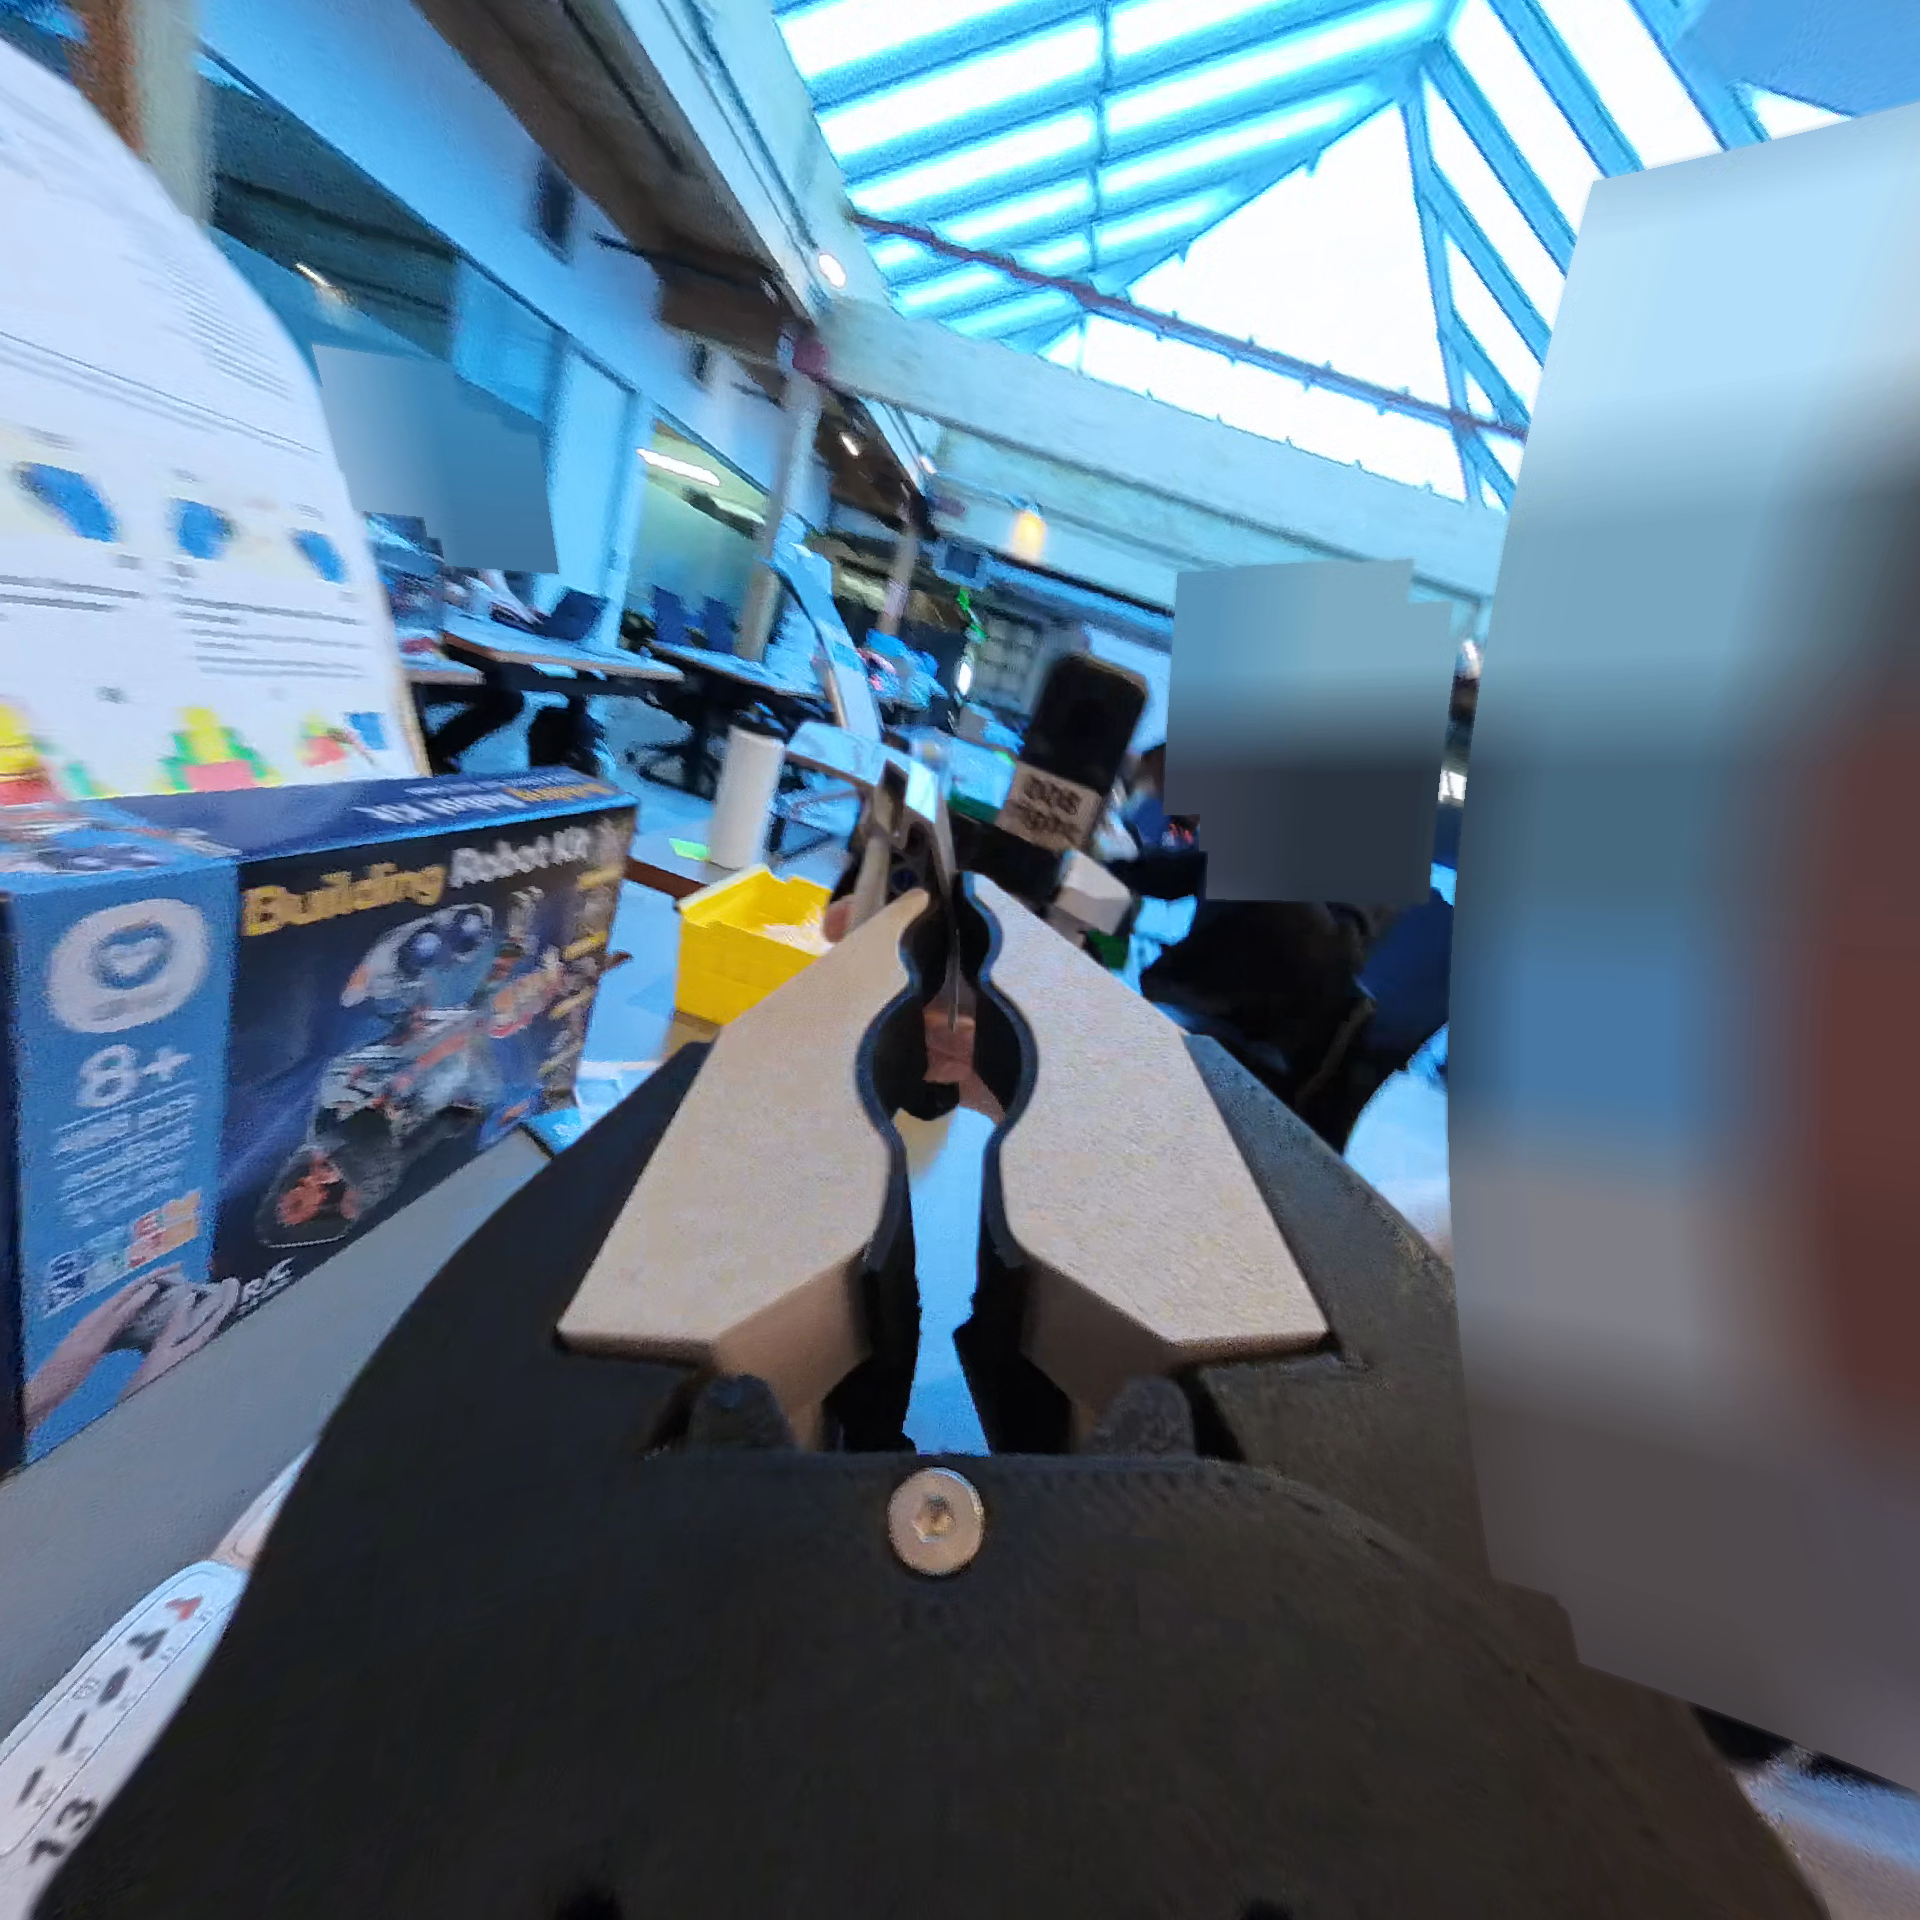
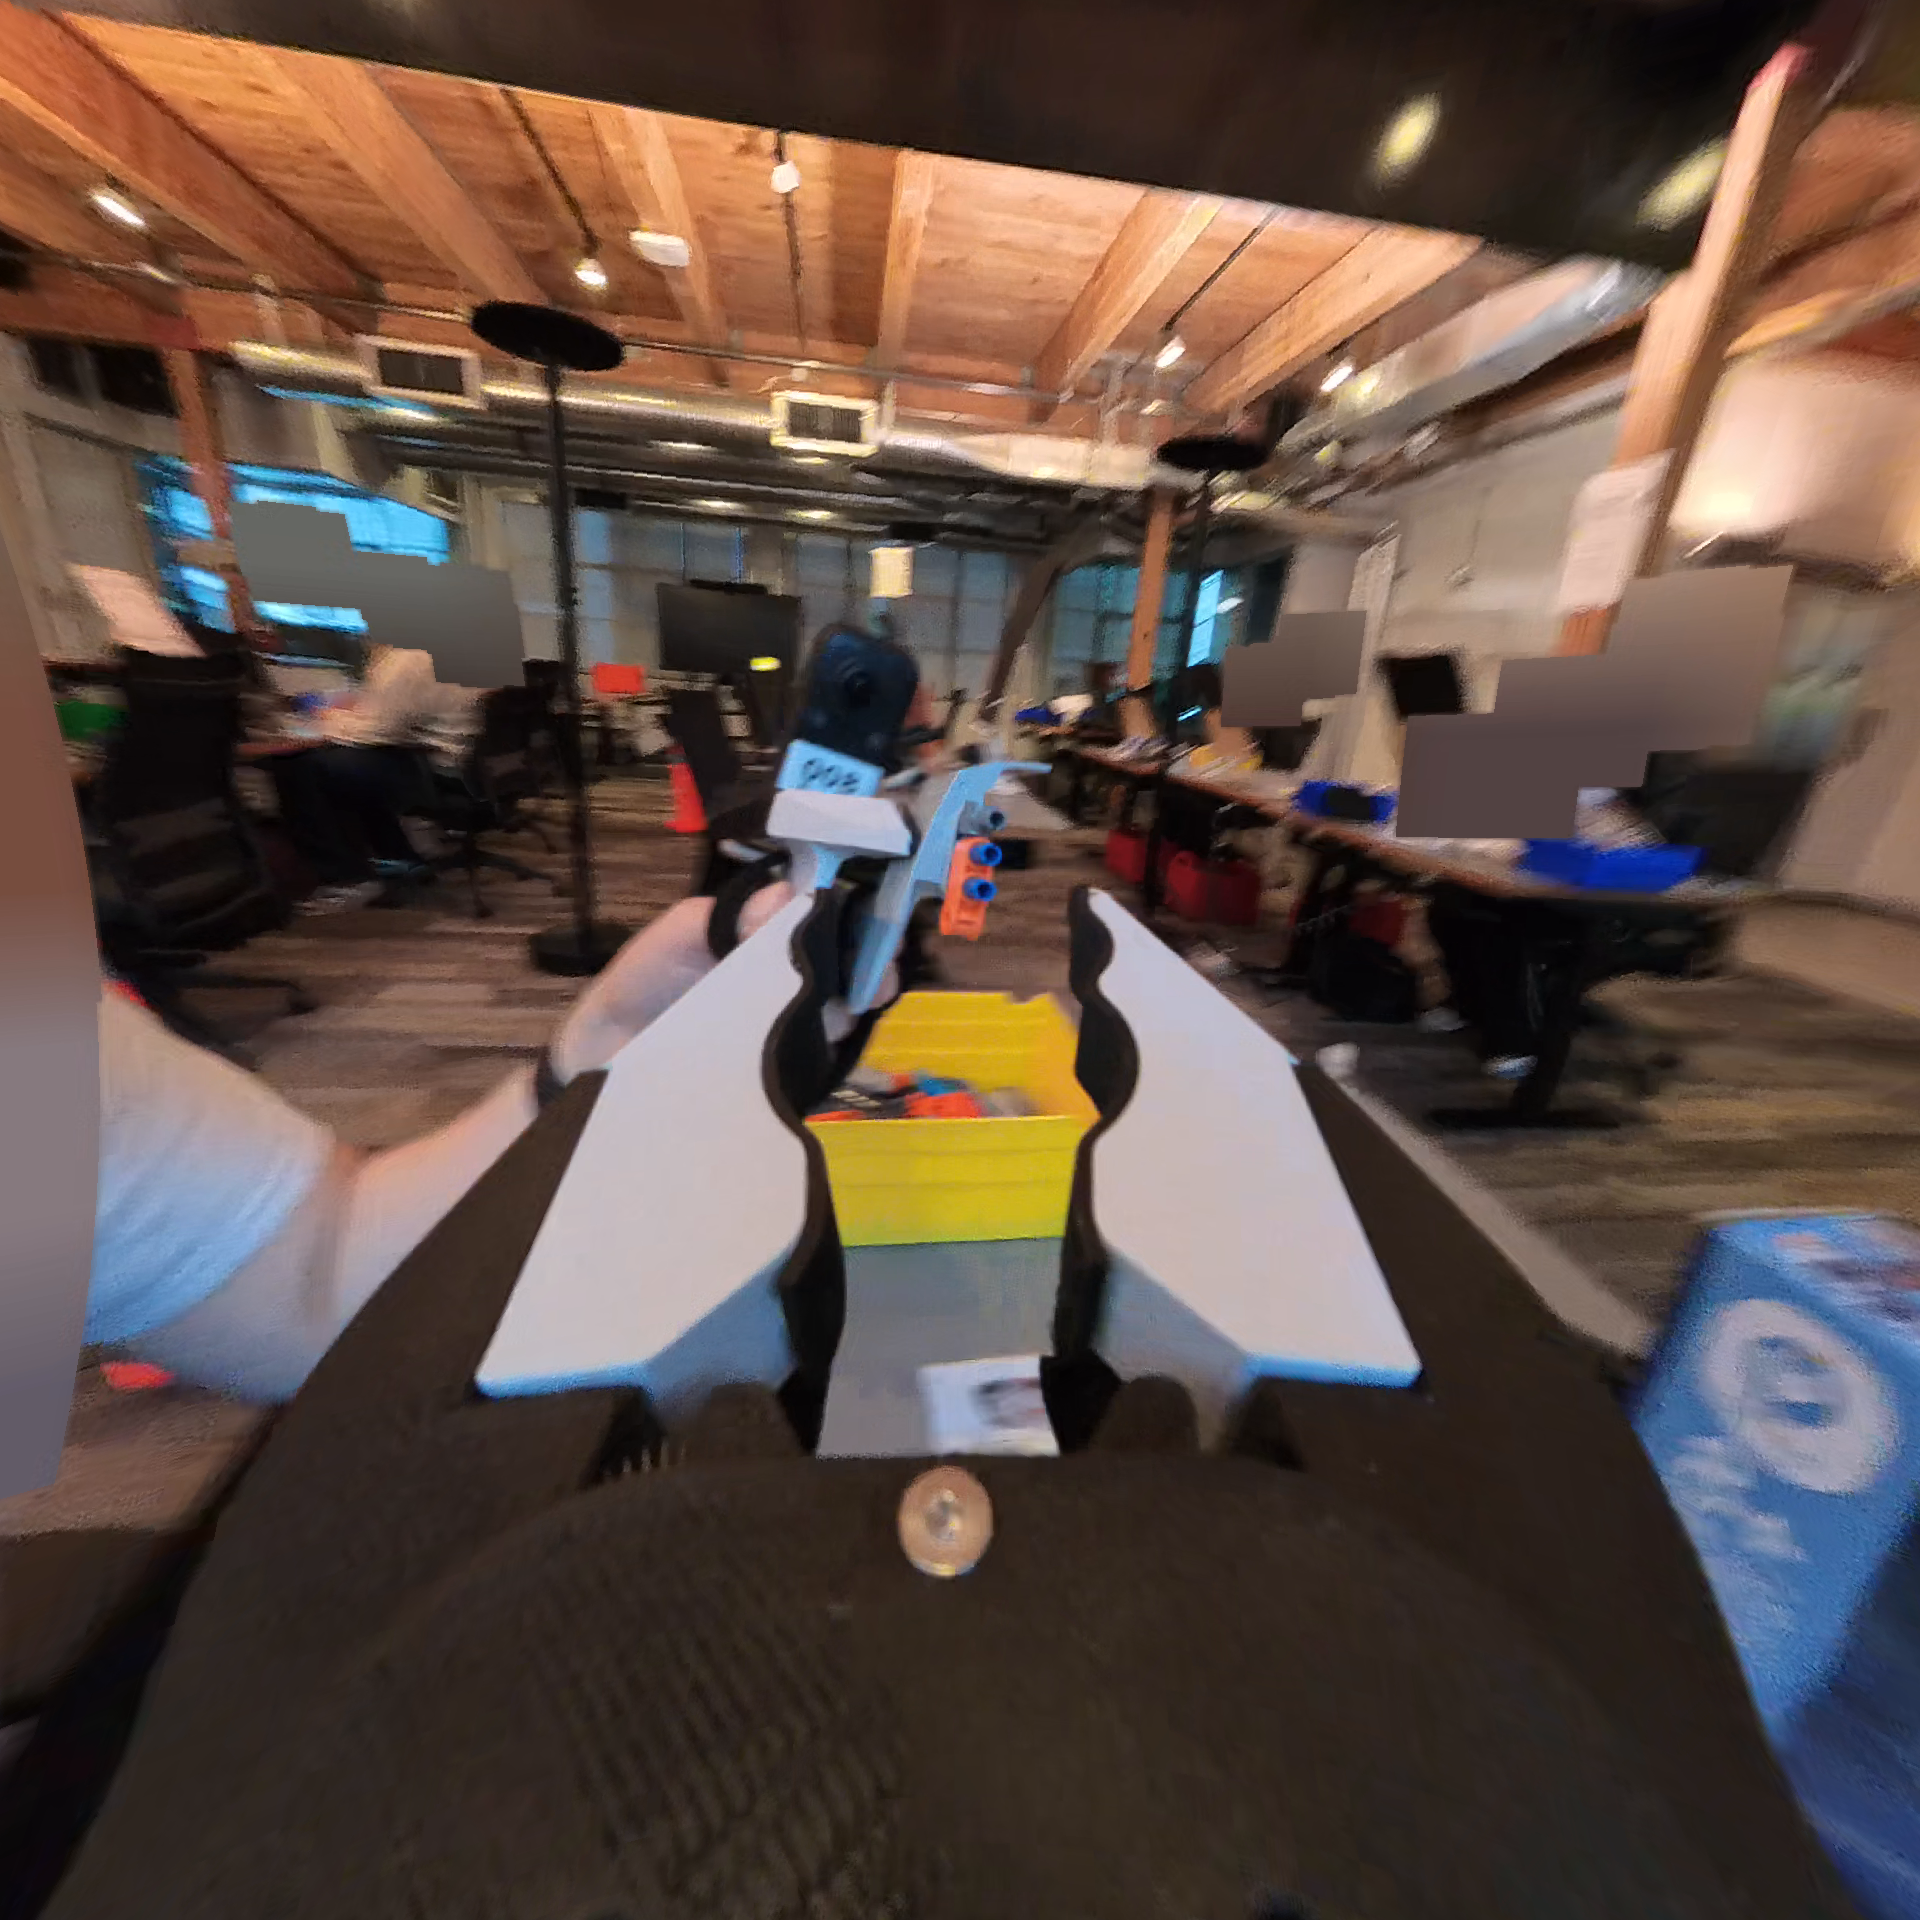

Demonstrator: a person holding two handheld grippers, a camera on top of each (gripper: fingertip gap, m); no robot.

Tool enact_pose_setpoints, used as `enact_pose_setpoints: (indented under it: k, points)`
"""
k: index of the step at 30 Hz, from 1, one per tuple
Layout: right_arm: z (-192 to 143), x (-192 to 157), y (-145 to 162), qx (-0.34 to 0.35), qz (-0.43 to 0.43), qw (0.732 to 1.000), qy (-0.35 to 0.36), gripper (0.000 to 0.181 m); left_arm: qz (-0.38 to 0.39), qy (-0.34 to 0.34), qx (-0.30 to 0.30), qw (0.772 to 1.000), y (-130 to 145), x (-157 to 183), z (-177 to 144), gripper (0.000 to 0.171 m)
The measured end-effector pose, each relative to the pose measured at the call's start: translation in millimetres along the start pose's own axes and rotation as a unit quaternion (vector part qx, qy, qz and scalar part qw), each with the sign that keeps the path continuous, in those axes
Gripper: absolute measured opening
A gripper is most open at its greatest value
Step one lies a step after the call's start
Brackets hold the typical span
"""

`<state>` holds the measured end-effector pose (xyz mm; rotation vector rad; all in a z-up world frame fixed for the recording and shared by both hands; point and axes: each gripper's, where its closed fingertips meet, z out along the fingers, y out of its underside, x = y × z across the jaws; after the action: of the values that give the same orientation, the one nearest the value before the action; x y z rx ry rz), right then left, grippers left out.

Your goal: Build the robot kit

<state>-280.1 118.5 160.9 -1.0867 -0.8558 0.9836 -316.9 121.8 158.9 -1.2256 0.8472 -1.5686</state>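
The left gripper, with matte tan finger faces set in a black ribbed plastic body, is clenched at its tips on a thin pale-grey curved plastic piece that stands edge-on to its camera, long axis running up and away. From the right wrist view the same grey piece is a flat, swept blade shape leaning up to the right, carrying a small orange block with blue round pegs pointing right. The right gripper is released, its scalloped black-edged fingers well apart and holding nothing. Between them sits a ribbed yellow plastic bin of small parts on a smooth grey table. A glossy blue cardboard kit box stands to the left.
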Motion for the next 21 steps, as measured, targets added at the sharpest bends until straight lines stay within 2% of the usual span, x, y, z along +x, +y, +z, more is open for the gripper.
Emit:
enact_pose_setpoints:
  k: [2, 4, 6, 8, 10, 13, 18, 21]
  points:
    - [-3, 5, -4, -0.003, -0.107, 0.993, 0.057, 0.044, -0.018, -0.007, 0.025, 1.000, -6, -7, -3, 0.000]
    - [3, 6, 0, -0.038, -0.182, 0.977, 0.107, 0.046, -0.015, -0.022, 0.045, 0.999, -8, -11, -2, 0.000]
    - [14, 5, 10, -0.072, -0.198, 0.968, 0.139, 0.057, 0.010, -0.040, 0.067, 0.997, -10, -13, 0, 0.000]
    - [25, 3, 18, -0.085, -0.189, 0.965, 0.159, 0.058, 0.039, -0.059, 0.076, 0.995, -8, -14, 4, 0.000]
    - [29, 4, 18, -0.082, -0.203, 0.958, 0.187, 0.062, 0.058, -0.066, 0.063, 0.994, -1, -12, 11, 0.000]
    - [28, 9, 22, -0.115, -0.266, 0.931, 0.221, 0.066, 0.063, -0.056, 0.051, 0.995, 7, -7, 20, 0.000]
    - [25, 13, 20, -0.142, -0.334, 0.894, 0.263, 0.053, 0.032, -0.027, 0.058, 0.997, 11, -2, 24, 0.000]
    - [25, 11, 20, -0.143, -0.334, 0.895, 0.259, 0.052, 0.029, -0.020, 0.055, 0.998, 11, 0, 24, 0.000]
